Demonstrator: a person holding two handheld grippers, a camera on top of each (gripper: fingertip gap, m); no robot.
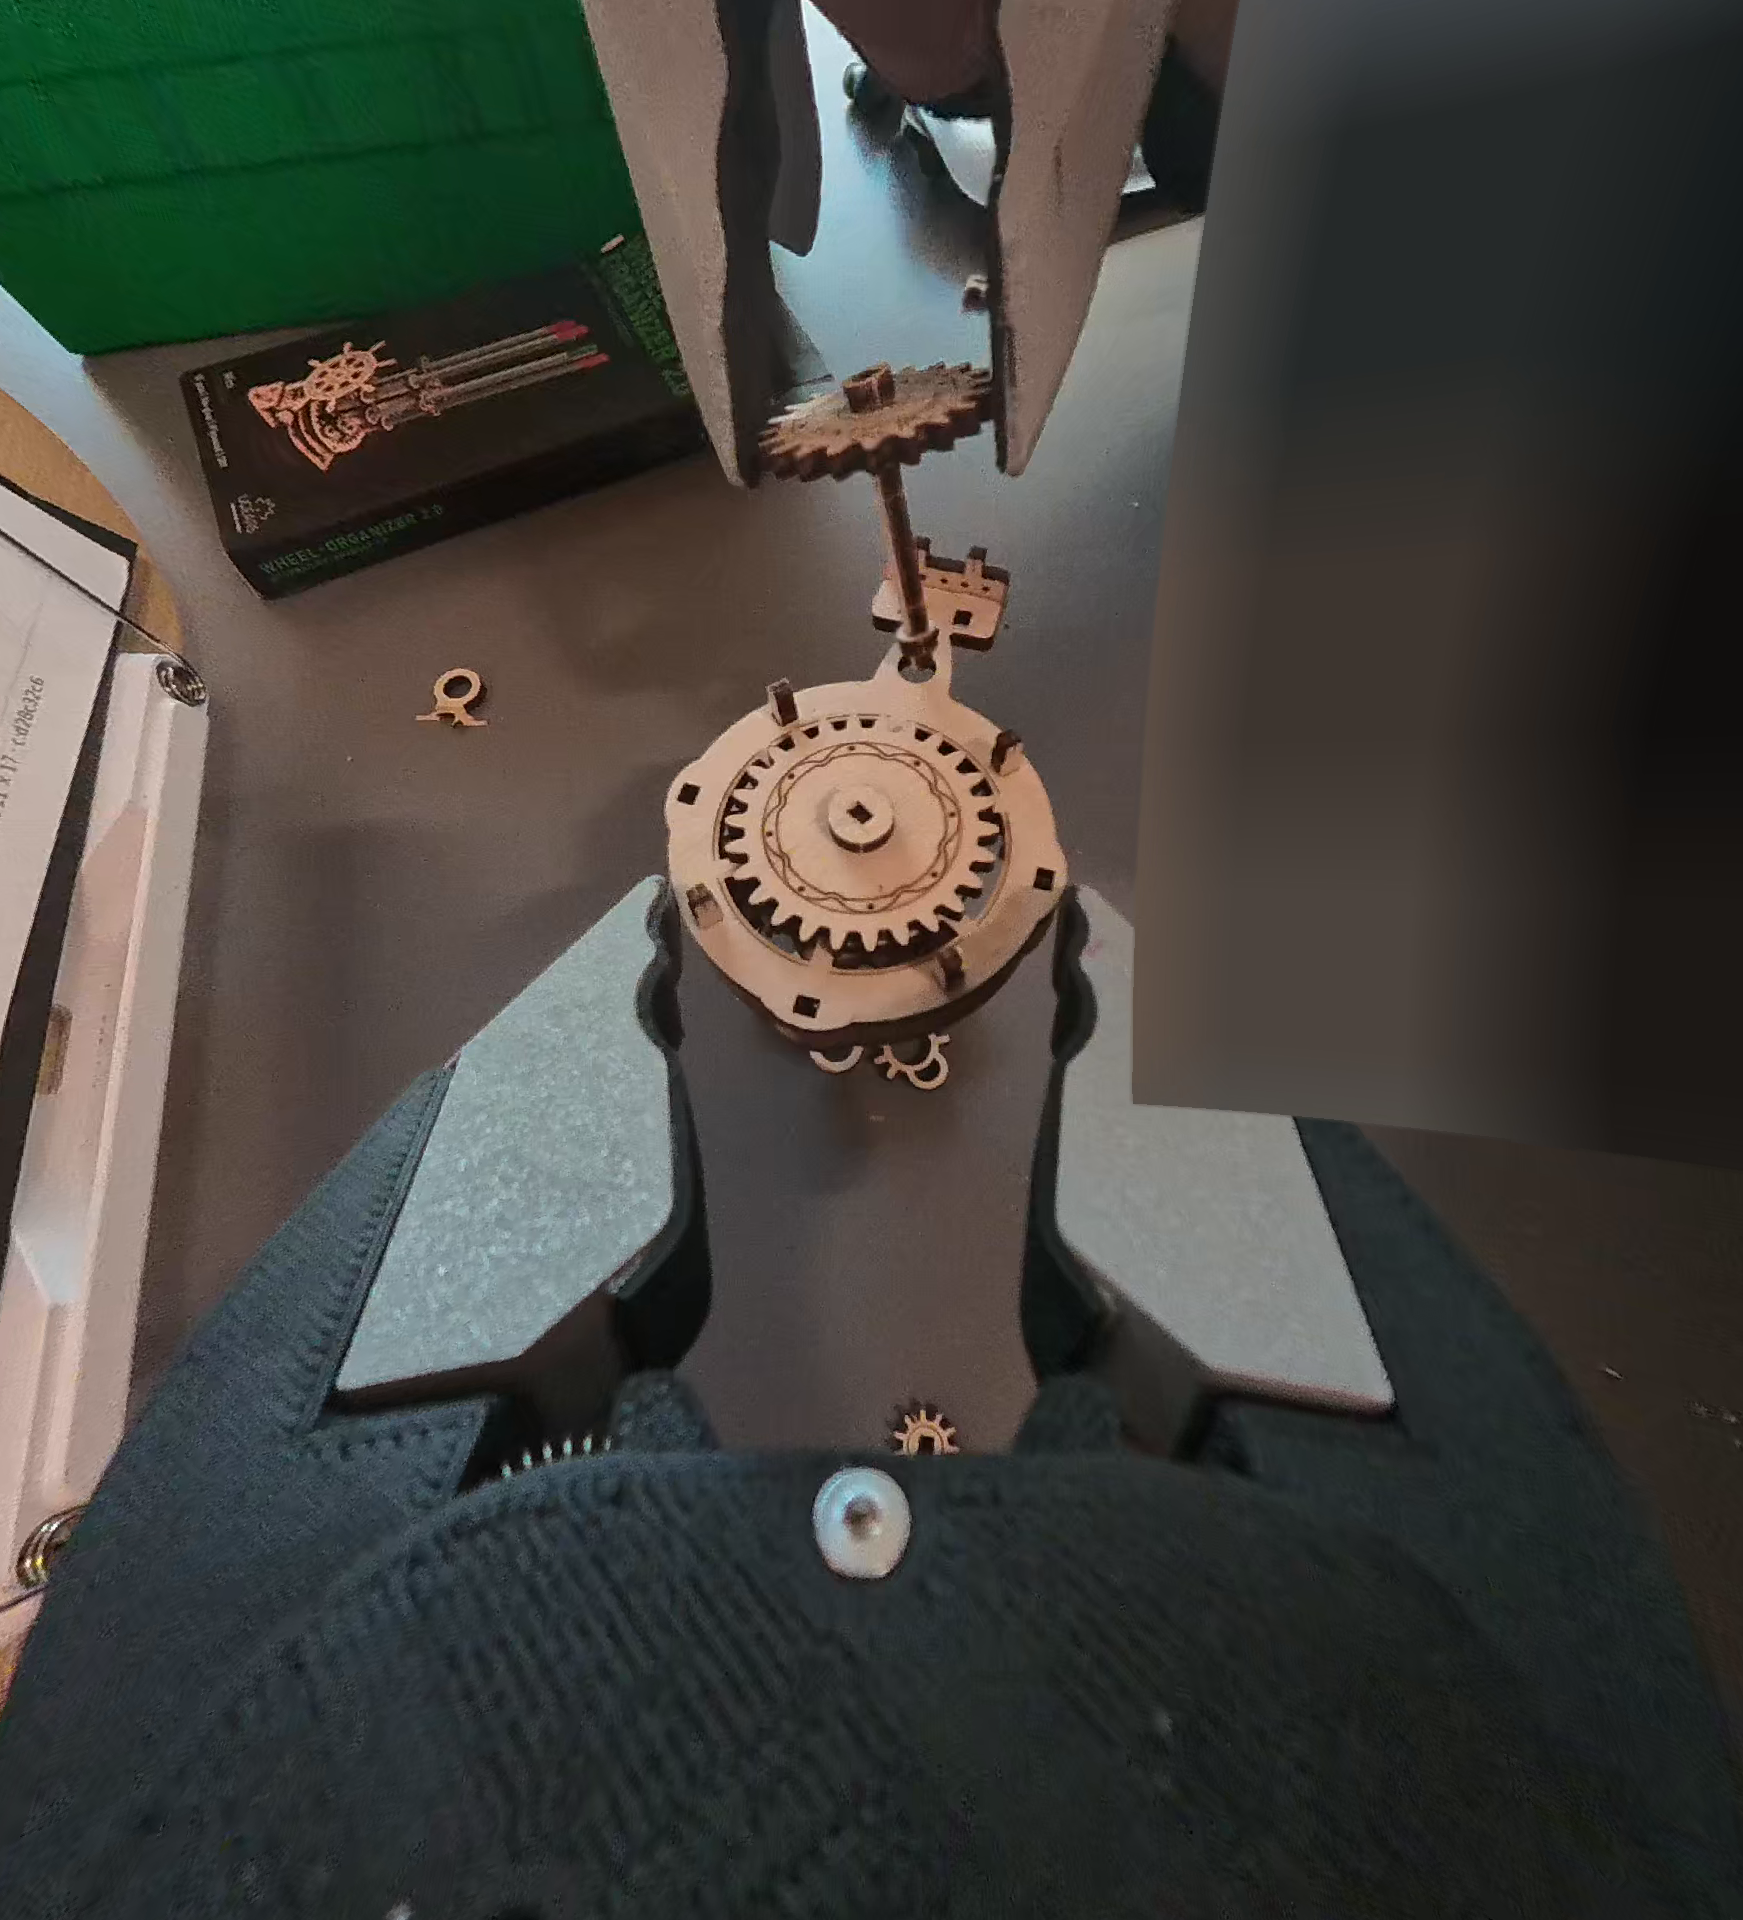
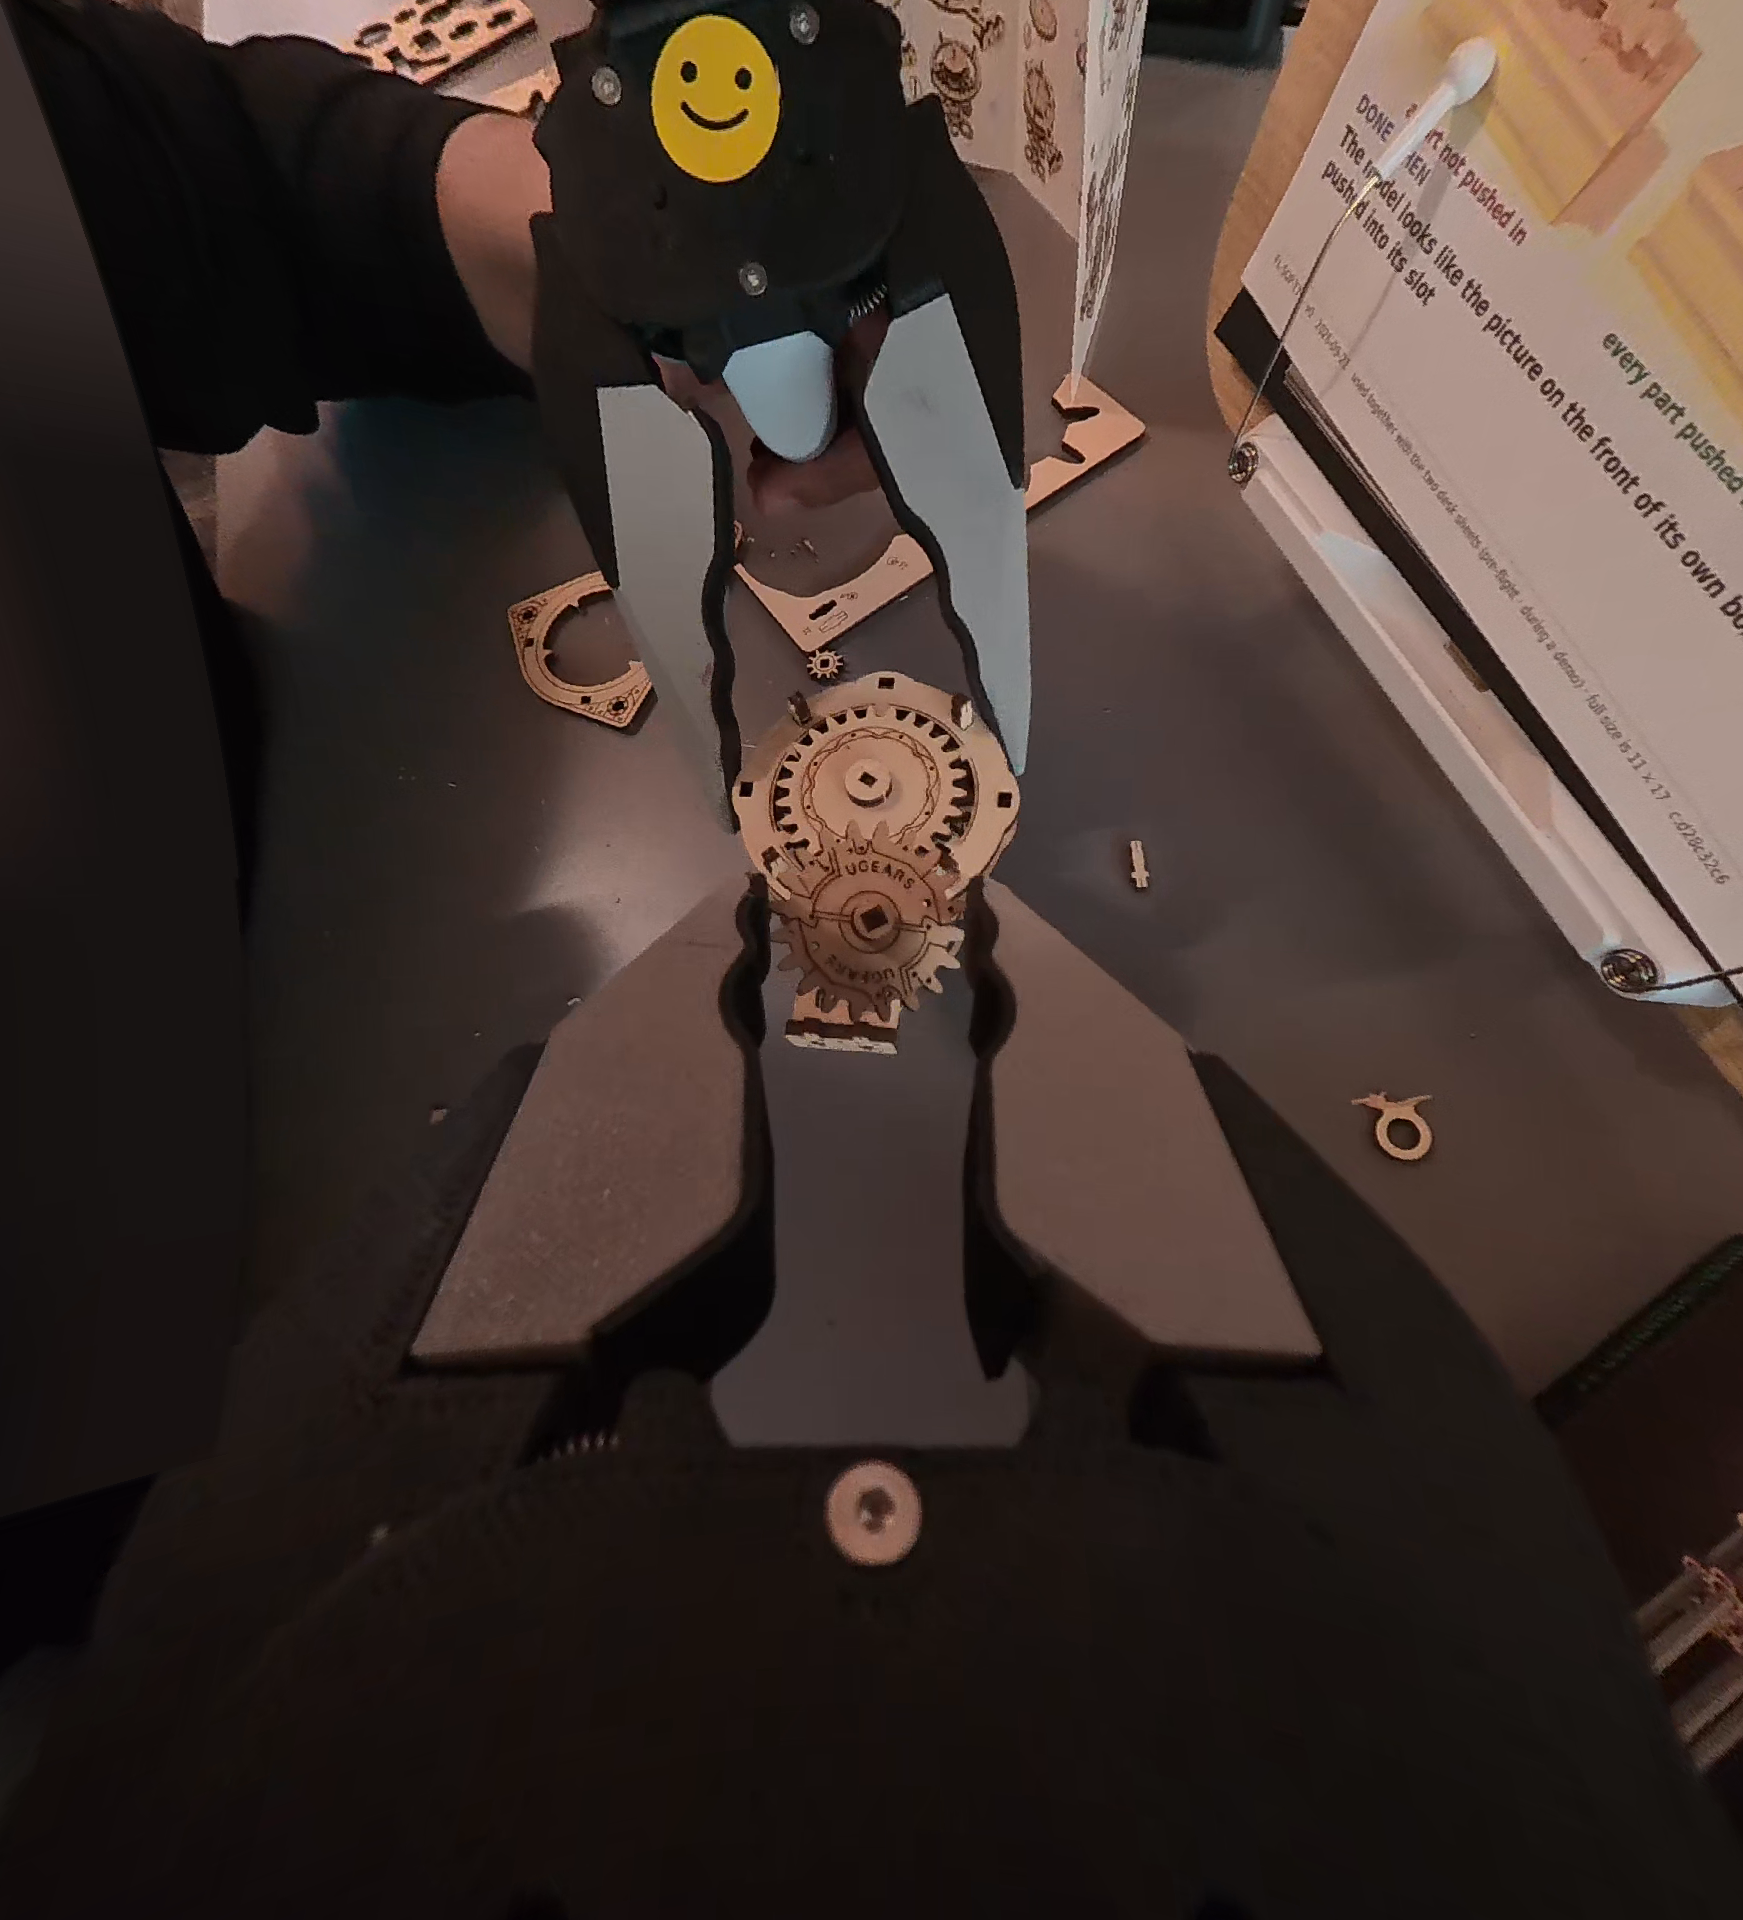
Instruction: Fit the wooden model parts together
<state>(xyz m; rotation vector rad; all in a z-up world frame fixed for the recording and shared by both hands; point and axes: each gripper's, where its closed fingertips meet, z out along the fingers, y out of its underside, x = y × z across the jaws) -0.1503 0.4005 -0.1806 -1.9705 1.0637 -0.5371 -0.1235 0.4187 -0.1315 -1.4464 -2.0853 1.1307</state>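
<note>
While the left tool (image 1: 867, 914) clamps the round gear base (image 1: 862, 862) at its rim, the right tool (image 1: 872, 416) at twelve o'clock pinches the thin, brittle toothed gear (image 1: 872, 421) by its edges.

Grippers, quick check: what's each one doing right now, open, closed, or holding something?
Left gripper: closed on the round gear base, fingers at its sides.
Right gripper: closed on the toothed gear on its shaft, held above the base's tab.
</note>
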